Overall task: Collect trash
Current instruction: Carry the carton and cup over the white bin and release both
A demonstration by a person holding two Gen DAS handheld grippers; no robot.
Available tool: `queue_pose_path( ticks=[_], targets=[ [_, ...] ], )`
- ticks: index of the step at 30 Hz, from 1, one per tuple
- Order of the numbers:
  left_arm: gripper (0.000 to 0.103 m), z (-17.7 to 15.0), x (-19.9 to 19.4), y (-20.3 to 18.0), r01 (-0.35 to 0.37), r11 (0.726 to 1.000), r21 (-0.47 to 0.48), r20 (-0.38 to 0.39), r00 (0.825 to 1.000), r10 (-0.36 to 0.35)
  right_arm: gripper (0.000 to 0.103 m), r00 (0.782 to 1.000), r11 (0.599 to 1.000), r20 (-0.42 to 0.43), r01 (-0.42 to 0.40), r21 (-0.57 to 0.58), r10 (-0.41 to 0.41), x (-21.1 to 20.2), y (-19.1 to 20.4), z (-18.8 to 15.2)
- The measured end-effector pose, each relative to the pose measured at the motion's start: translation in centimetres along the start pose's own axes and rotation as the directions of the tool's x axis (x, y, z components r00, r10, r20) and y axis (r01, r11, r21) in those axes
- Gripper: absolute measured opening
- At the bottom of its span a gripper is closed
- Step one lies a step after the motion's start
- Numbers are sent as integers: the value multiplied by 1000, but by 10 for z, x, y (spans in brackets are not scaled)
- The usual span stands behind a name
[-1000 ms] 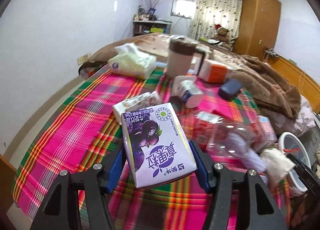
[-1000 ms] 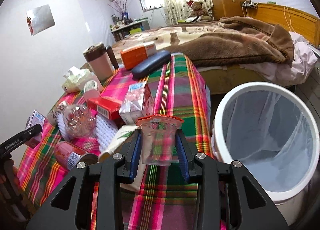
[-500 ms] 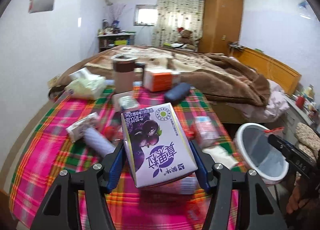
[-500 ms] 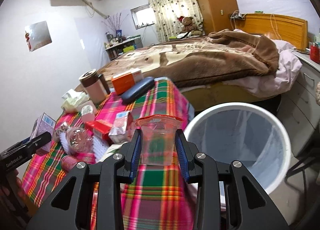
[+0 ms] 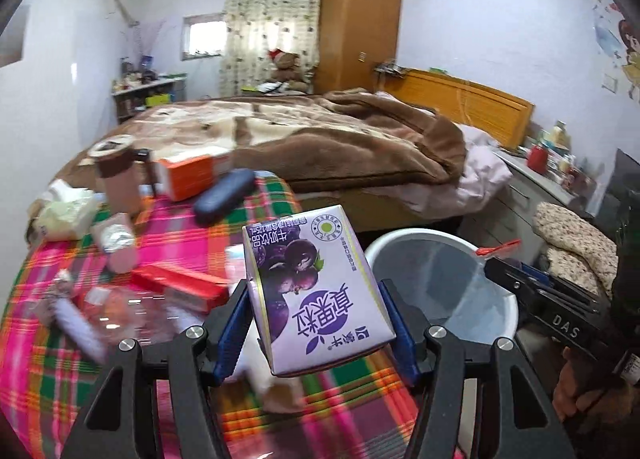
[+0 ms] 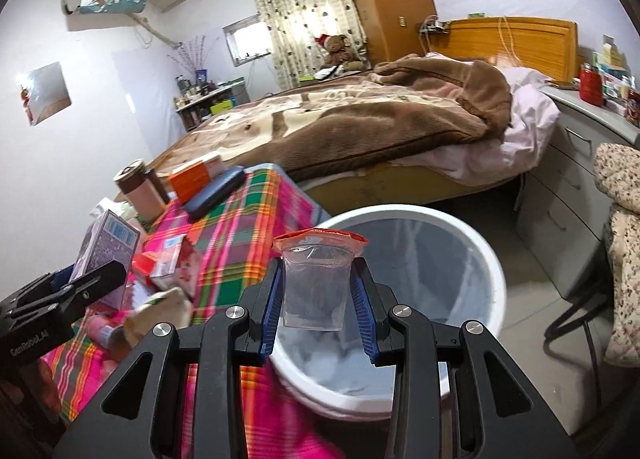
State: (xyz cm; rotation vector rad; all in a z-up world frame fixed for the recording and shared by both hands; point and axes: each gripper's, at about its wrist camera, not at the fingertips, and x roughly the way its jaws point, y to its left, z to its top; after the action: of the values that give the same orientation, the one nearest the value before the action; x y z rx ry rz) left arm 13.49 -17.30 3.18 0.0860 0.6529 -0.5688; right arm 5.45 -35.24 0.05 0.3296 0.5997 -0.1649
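Pinching a purple milk carton (image 5: 316, 291) between its blue pads, your left gripper (image 5: 316, 323) holds it tilted above the near edge of the checked tablecloth (image 5: 176, 235). The carton's printed face is toward the camera, its writing upside down. Just right of it, off the table edge, the white bin (image 5: 504, 299) with a grey liner stands on the floor. Your right gripper (image 5: 544, 299) reaches in from the right over the bin's rim. Left on the cloth: a red box (image 5: 180, 283), a dark glasses case (image 5: 224, 195), an orange box (image 5: 188, 175), a brown mug (image 5: 116, 175), a tissue pack (image 5: 68, 215). Nearer items are blurred. A bed with a brown blanket (image 5: 360, 143) lies beyond.

Right wrist view: your right gripper (image 6: 318, 299) is clamped on a clear plastic cup (image 6: 316, 283) with a red rim, upright, pads pressed on both sides. The cup hangs over the near left part of the bin's (image 6: 492, 263) opening, above the liner. The bin sits just beside the table's corner. At far left your left gripper (image 6: 60, 299) shows with the milk carton (image 6: 108, 255) in it, over the tablecloth (image 6: 240, 227). A small pink-and-white carton (image 6: 176, 263) lies on the cloth near it.
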Motion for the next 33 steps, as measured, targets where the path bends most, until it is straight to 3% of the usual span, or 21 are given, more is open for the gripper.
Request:
queue_pose_path(
  ticks=[7,15,24,27,29,31,33],
  targets=[
    [62,-1,30,-42,87,994,62,-48,995,-84,35,998,1000,-62,27,10,-26,18,-29,-4],
    [62,2,59,-76,118,985,122,-83,991,-109,35,992,998,-108,64,27,-61,34,-50,-6],
    [63,-2,80,-76,137,984,109,-122,985,-124,35,985,997,-156,79,20,-75,44,-63,-10],
    [74,-2,78,-73,130,986,106,-112,987,-118,36,984,996,-160,85,21,-80,44,-64,-11],
    [75,-2,77,-71,132,986,97,-110,986,-121,40,985,997,-159,79,28,-73,43,-65,-11],
    [75,-1,75,-68,123,988,93,-105,988,-113,59,986,996,-150,79,33,-73,42,-65,-10],
    [75,-2,71,-64,120,989,89,-101,989,-111,61,987,996,-142,78,34,-72,40,-64,-9]
  ],
)
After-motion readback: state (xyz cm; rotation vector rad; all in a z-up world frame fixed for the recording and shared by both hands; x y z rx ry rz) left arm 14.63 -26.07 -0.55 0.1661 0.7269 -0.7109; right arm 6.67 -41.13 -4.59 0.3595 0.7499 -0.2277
